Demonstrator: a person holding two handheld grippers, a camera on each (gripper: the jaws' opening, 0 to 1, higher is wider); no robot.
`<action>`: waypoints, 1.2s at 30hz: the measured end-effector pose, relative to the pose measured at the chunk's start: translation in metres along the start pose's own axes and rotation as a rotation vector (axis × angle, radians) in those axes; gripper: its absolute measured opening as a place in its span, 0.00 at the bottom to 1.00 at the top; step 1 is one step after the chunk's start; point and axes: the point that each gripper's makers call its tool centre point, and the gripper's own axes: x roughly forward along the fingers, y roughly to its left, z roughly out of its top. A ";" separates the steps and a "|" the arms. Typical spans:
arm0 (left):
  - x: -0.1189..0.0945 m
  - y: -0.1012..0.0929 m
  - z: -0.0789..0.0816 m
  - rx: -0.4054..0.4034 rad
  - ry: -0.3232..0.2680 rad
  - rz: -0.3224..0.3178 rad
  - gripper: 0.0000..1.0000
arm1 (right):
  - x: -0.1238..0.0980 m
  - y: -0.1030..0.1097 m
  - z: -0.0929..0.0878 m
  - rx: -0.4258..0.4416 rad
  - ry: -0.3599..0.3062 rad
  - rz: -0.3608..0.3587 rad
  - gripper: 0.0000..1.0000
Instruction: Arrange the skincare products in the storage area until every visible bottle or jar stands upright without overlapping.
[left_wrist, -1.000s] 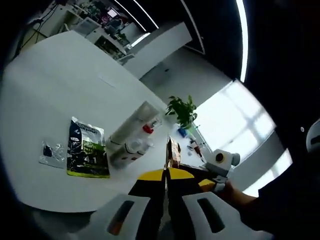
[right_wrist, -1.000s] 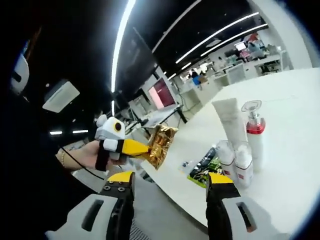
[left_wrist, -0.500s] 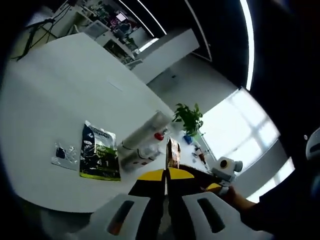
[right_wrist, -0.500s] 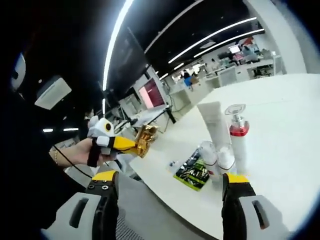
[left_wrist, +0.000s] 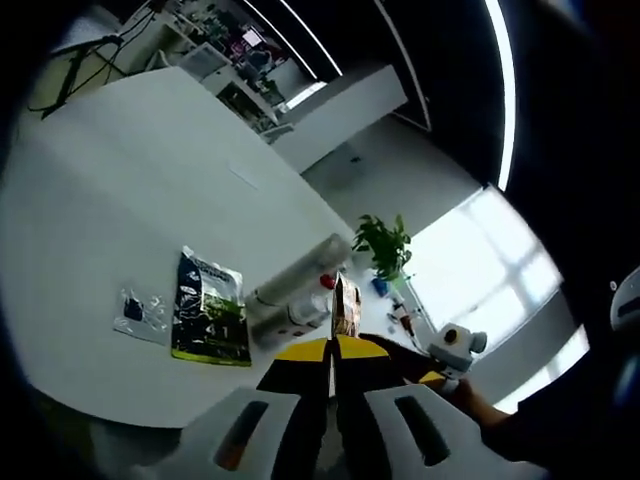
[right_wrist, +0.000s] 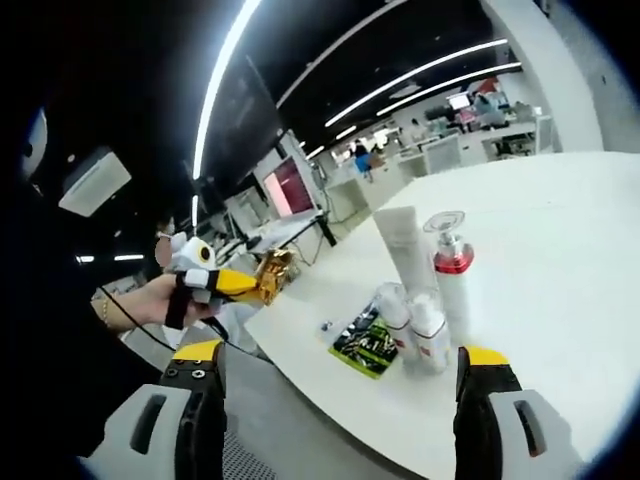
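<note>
My left gripper (left_wrist: 333, 343) is shut on a gold sachet (left_wrist: 345, 304), held off the table's near edge. From the right gripper view the same gold sachet (right_wrist: 268, 276) is in the left gripper (right_wrist: 240, 285), in a person's hand at the left. On the white table (right_wrist: 560, 250) stand a tall white tube (right_wrist: 400, 245), a pump bottle with a red collar (right_wrist: 451, 278) and two small white bottles (right_wrist: 396, 312), close together. A green-black sachet (right_wrist: 365, 343) lies flat beside them. My right gripper (right_wrist: 340, 375) is open wide and holds nothing.
A small clear packet (left_wrist: 140, 312) lies left of the green-black sachet (left_wrist: 210, 320) near the table edge. The white table (left_wrist: 110, 190) stretches wide beyond the group. A potted plant (left_wrist: 385, 245) stands behind the tube (left_wrist: 300, 272). Desks and screens fill the background.
My right jaws have spread wider. The right view has pulled back, so the bottles and the left gripper with the gold sachet look smaller. The left view has shifted slightly; its grip is unchanged.
</note>
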 end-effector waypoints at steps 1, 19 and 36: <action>0.000 0.001 0.000 -0.001 0.001 0.003 0.01 | 0.000 0.000 -0.001 -0.004 0.004 0.000 0.99; 0.004 0.008 0.008 -0.013 0.008 0.030 0.01 | 0.000 -0.012 -0.008 -0.057 -0.004 -0.055 0.94; 0.016 0.027 0.021 -0.017 0.032 0.068 0.01 | -0.001 -0.020 -0.003 -0.008 -0.036 -0.061 0.87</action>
